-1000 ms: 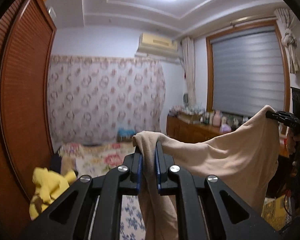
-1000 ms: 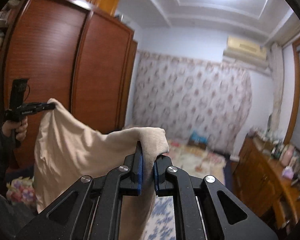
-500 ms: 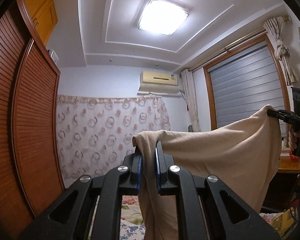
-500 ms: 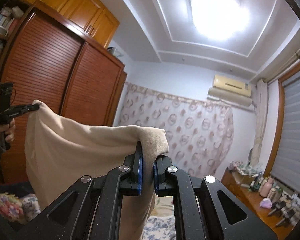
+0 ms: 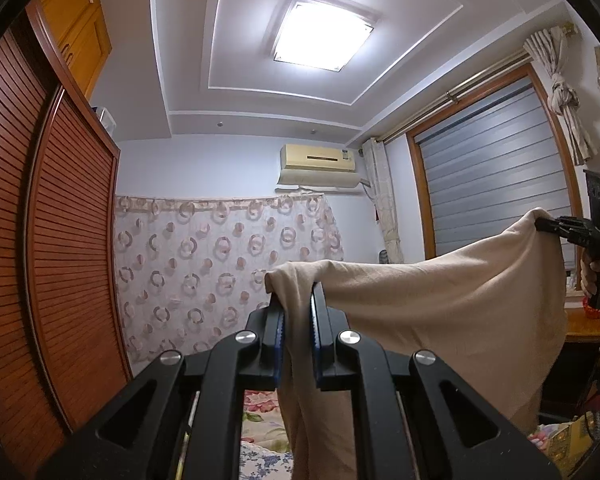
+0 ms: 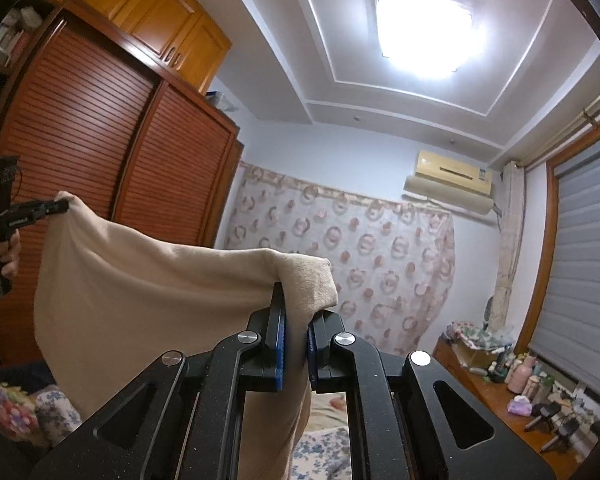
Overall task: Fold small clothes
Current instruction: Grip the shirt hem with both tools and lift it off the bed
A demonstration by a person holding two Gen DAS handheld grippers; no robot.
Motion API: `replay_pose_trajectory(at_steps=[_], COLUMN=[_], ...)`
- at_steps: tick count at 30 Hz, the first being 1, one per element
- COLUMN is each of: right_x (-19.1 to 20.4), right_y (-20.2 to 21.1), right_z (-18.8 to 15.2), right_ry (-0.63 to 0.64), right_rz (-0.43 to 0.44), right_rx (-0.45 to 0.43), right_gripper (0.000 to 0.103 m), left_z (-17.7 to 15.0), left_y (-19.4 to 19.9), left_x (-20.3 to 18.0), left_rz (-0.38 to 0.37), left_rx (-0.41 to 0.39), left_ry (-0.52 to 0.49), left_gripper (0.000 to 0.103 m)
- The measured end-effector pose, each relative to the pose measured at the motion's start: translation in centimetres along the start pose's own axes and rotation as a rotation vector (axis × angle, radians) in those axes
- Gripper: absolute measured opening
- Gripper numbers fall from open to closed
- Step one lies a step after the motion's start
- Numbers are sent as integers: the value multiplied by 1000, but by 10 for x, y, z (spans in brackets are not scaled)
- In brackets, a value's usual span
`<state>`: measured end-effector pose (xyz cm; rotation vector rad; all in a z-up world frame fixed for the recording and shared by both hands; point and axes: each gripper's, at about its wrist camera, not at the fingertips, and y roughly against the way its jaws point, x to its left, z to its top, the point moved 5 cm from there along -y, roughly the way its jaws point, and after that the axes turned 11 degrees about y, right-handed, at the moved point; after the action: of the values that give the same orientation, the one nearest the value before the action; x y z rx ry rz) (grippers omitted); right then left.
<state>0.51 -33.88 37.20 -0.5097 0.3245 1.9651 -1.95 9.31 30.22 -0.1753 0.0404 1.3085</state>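
Note:
A beige garment (image 5: 440, 312) hangs in the air, stretched between both grippers. My left gripper (image 5: 297, 300) is shut on one top corner, and the cloth drops down between its blue pads. In the left wrist view my right gripper (image 5: 540, 222) shows at the far right, pinching the other corner. The right wrist view has my right gripper (image 6: 296, 308) shut on the beige garment (image 6: 148, 300), with my left gripper (image 6: 62, 205) at the far left clamping the opposite corner. A hand (image 6: 4, 256) holds that gripper's handle.
A flowered bedspread (image 5: 260, 420) lies below the hanging cloth. A brown louvred wardrobe (image 6: 100, 152) stands at the left. A patterned curtain (image 5: 220, 272) covers the far wall. A wooden dresser (image 6: 520, 392) with several bottles runs under the shuttered window (image 5: 492, 192).
Both grippers have risen with the garment and tilted upward, so the ceiling light fills more of each view and the bed has dropped almost out of sight. In the last half second little has moved.

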Motion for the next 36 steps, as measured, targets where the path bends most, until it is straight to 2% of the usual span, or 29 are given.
replay_pose_trajectory(at_steps=[4, 7, 10, 19, 26, 32, 36], right_x=[0, -2, 0, 15, 25, 32, 36], right_y=[-19, -51, -93, -238, -333, -383, -404], right_z=[-5, -28, -65, -227, -325, -386, -410], right_ry=[8, 0, -21, -114, -155, -171, -178], right_rz=[-19, -6, 30, 133, 178, 209, 222], right_rx=[32, 87, 147, 396, 577, 682, 727], right_gripper=[6, 6, 6, 6, 6, 6, 6], left_z=[-7, -28, -65, -198, -272, -320, -341], left_y=[-23, -54, -92, -216, -289, -328, -345], left_x=[-4, 6, 24, 73, 91, 106, 112], left_rz=[12, 32, 43, 110, 147, 165, 171], left_rx=[30, 75, 136, 361, 500, 599, 648], left_ry=[-8, -12, 6, 38, 46, 75, 83], left_gripper=[9, 9, 9, 9, 9, 9, 10])
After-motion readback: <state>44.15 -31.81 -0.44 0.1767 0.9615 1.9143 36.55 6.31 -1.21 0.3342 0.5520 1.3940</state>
